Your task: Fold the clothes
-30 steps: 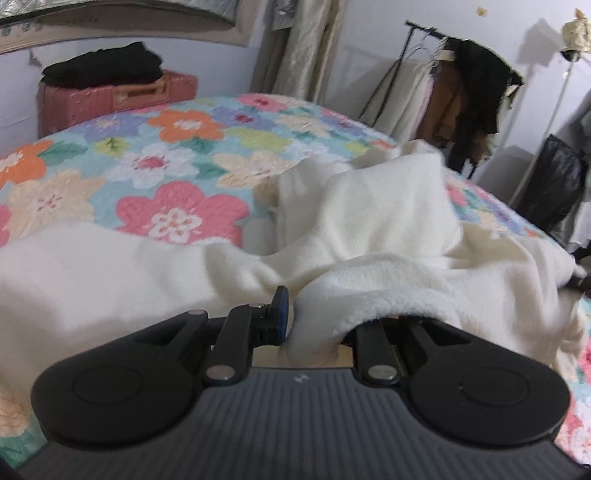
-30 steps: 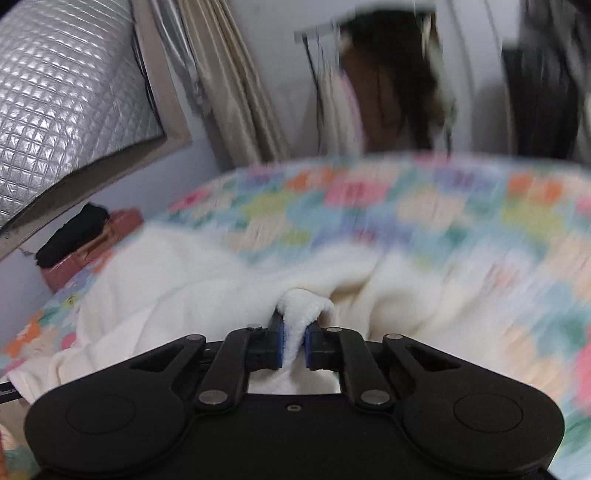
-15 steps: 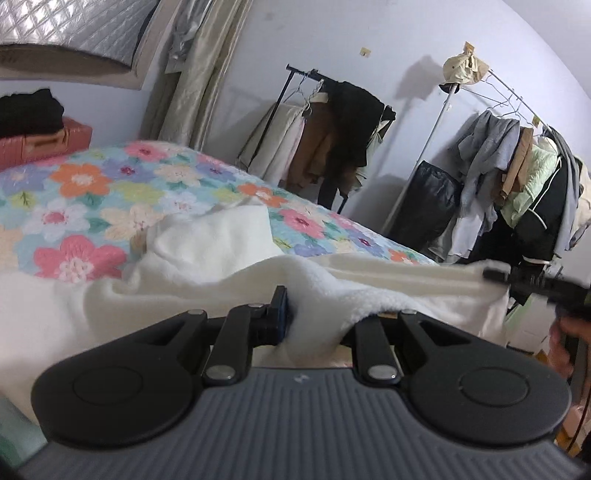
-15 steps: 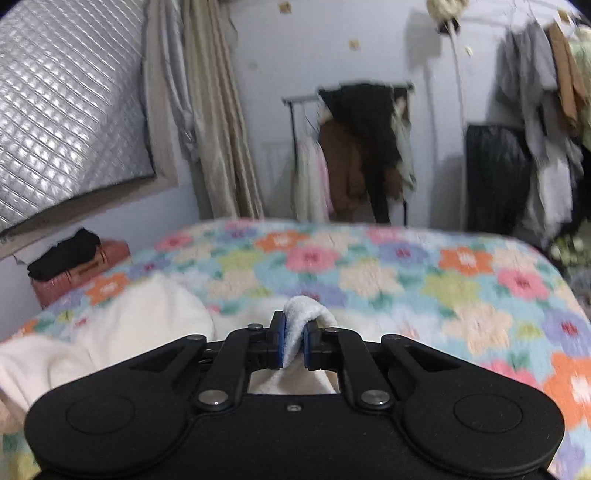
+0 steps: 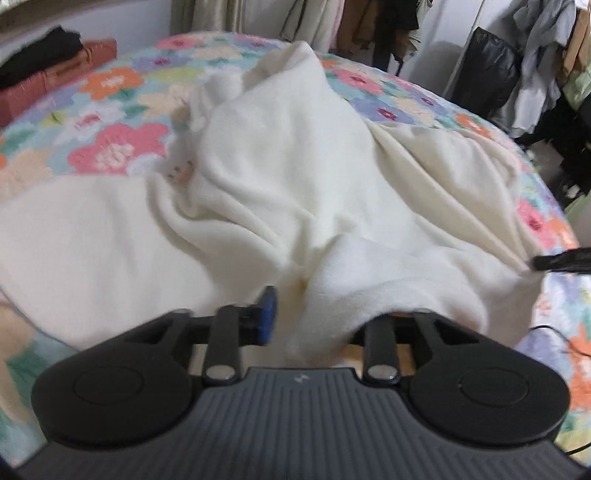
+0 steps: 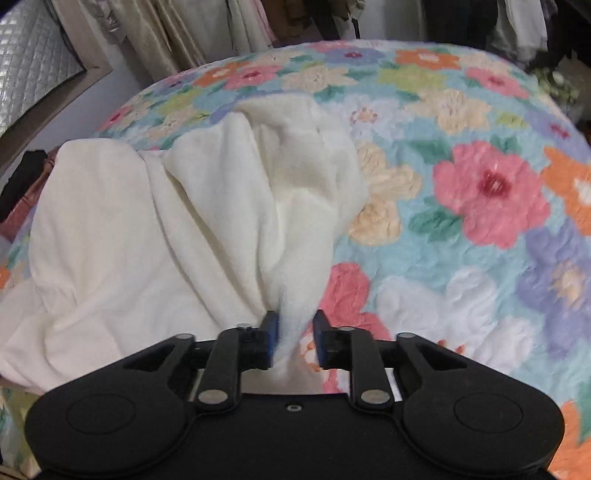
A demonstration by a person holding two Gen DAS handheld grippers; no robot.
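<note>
A cream fleece garment (image 5: 280, 177) lies rumpled on the floral bedspread (image 5: 114, 147). My left gripper (image 5: 319, 314) points down at its near edge and its jaws are opening. A fold lies between them and drapes over the right finger, hiding it. The blue left pad (image 5: 267, 312) stands apart from the cloth. In the right wrist view the garment (image 6: 207, 221) narrows to a tip between the opening jaws of my right gripper (image 6: 295, 328). That tip brushes the left pad (image 6: 271, 328), with a gap to the right one. The right gripper's tip (image 5: 557, 260) shows at the garment's right corner.
A pink suitcase (image 5: 55, 77) with dark clothes on top stands at the far left of the bed. Clothes racks and a black bag (image 5: 484, 66) line the wall behind. A quilted silver panel (image 6: 29, 74) and curtains (image 6: 177, 33) stand at the left. Bare bedspread (image 6: 480, 184) stretches to the right.
Both grippers have tipped down toward the bed and their jaws have parted. The garment edge they pinched now lies loose between the pads, and the cloth has dropped onto the bedspread.
</note>
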